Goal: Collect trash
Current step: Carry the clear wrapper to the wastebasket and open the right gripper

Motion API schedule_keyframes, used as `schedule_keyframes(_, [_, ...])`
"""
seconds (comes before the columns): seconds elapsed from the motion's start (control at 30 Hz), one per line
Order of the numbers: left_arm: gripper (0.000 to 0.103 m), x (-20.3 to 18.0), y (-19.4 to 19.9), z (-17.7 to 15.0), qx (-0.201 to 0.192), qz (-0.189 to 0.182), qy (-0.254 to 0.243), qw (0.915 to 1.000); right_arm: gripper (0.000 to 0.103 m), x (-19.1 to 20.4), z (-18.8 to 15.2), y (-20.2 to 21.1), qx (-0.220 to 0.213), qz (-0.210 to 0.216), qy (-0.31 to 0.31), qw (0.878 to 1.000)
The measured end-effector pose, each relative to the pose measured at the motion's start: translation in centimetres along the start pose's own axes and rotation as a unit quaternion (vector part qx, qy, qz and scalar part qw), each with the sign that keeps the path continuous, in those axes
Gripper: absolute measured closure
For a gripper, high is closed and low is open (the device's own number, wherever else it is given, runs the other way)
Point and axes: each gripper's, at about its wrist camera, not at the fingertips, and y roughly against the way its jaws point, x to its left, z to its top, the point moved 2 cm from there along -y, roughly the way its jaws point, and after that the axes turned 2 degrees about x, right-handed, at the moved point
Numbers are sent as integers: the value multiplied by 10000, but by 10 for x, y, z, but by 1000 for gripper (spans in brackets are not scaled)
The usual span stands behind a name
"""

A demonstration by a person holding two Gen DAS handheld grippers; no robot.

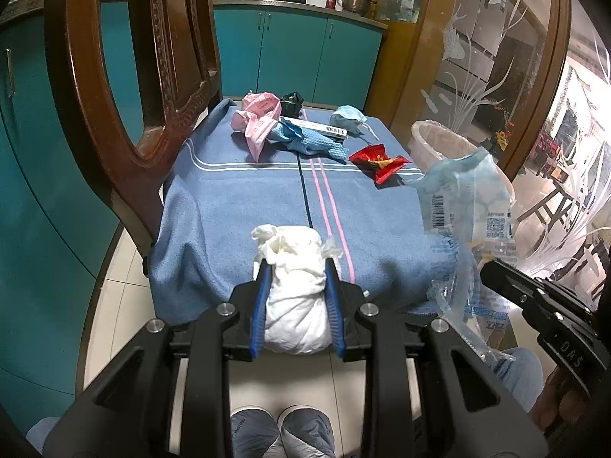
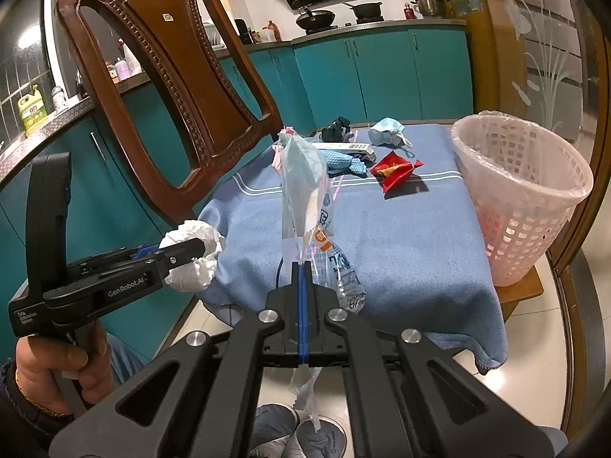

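White tissue wad (image 1: 296, 290) sits pinched between left tongs (image 1: 296, 267), bottom centre of left wrist view. Right tongs (image 2: 302, 267) pressed together on clear plastic bag (image 2: 305, 191), lower centre. Lined basket (image 2: 523, 191) at right on blue-clothed desk (image 2: 401, 236).

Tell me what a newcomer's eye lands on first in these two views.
First, the white tissue wad clamped in the left gripper at the near edge of the blue cloth. Next, the clear plastic wrapper standing up from the shut right gripper. Beyond sit the red wrapper and, at the right edge, the lined white basket.
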Motion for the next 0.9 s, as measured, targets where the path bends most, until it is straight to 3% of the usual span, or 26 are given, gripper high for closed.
schedule_keyframes(0.33, [75,-3,1,0,15,-9,-9,10000,103,-2,-2,-1,31,-14,-8,10000])
schedule_keyframes(0.43, [75,-4,1,-1,21,-9,-19,10000,102,-13,10,6,-144,-115,-31,9998])
schedule_keyframes(0.63, [75,-1,5,1,-16,16,5,10000,102,-90,105,34,-1128,-892,-193,9894])
schedule_keyframes(0.77, [75,-1,7,3,-18,30,25,10000,102,-161,155,9,-1340,-1527,-429,9782])
schedule_keyframes(0.8, [75,-1,7,4,1,-3,43,10000,100,-181,159,-5,-1301,-1674,-498,9760])
schedule_keyframes(0.87, [75,0,6,4,77,-99,117,9999,74,-213,158,-32,-1007,-1774,-661,9767])
schedule_keyframes(0.9, [75,0,5,4,85,-71,110,9999,51,-224,154,-40,-875,-1815,-784,9764])
